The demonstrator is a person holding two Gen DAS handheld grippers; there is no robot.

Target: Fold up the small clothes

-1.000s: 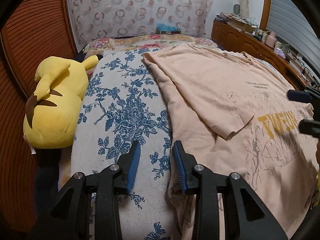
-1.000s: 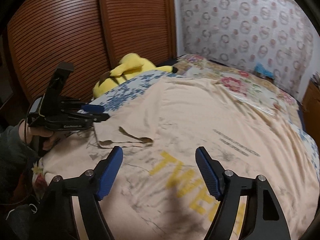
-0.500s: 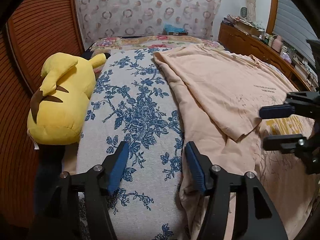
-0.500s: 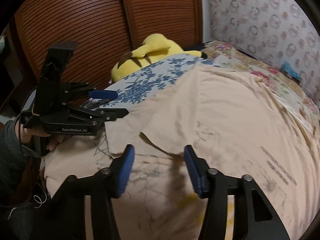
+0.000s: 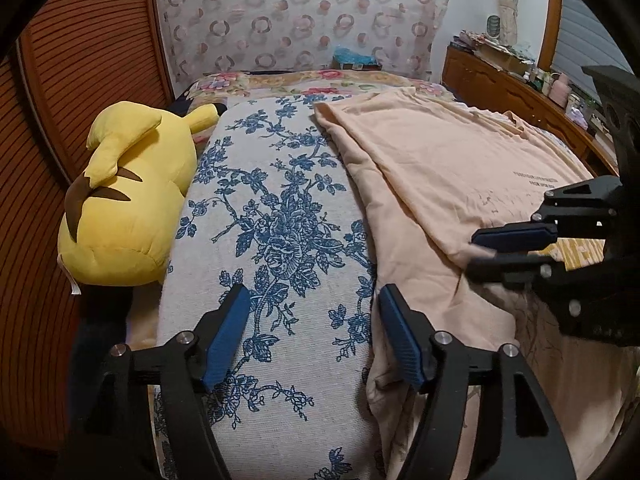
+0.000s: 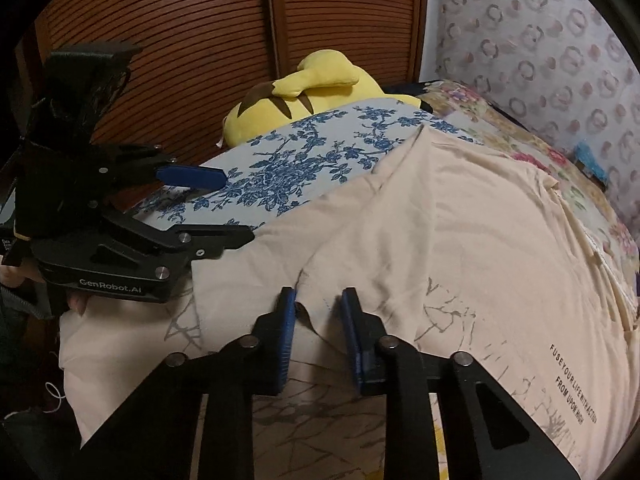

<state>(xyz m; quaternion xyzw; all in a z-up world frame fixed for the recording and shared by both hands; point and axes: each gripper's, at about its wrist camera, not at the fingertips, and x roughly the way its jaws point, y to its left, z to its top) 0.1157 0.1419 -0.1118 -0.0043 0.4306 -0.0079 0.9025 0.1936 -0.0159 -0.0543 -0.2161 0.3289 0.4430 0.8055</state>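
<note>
A: The peach T-shirt (image 6: 460,240) lies spread across the middle and right of the right wrist view, printed side up. One sleeve (image 6: 352,256) is already turned in over the body; its cuff corner sits low centre in that frame.

B: And the tongs?

A: The right gripper (image 6: 318,304) has just been closing. Its jaws now stand narrow, with the cuff corner between them. Whether the blue pads actually pinch the cloth I cannot tell; it looks close. The left gripper (image 5: 314,330) has just been opening and stands wide over the shirt's left edge, bottom centre of its own view, holding nothing.

B: So how far along?

A: Early, I'd judge. One sleeve in, maybe being adjusted. The far sleeve, toward the upper right, looks flat and unfolded, and the body has not been halved lengthwise or crosswise. Most of the folding is left.

B: Surroundings?

A: Under the shirt, a blue-flowered bed cover (image 5: 276,216), bare to the left of the shirt. A yellow plush toy (image 5: 128,200) at the left edge beside the wooden slatted doors (image 6: 192,40), well apart from the shirt.
</note>
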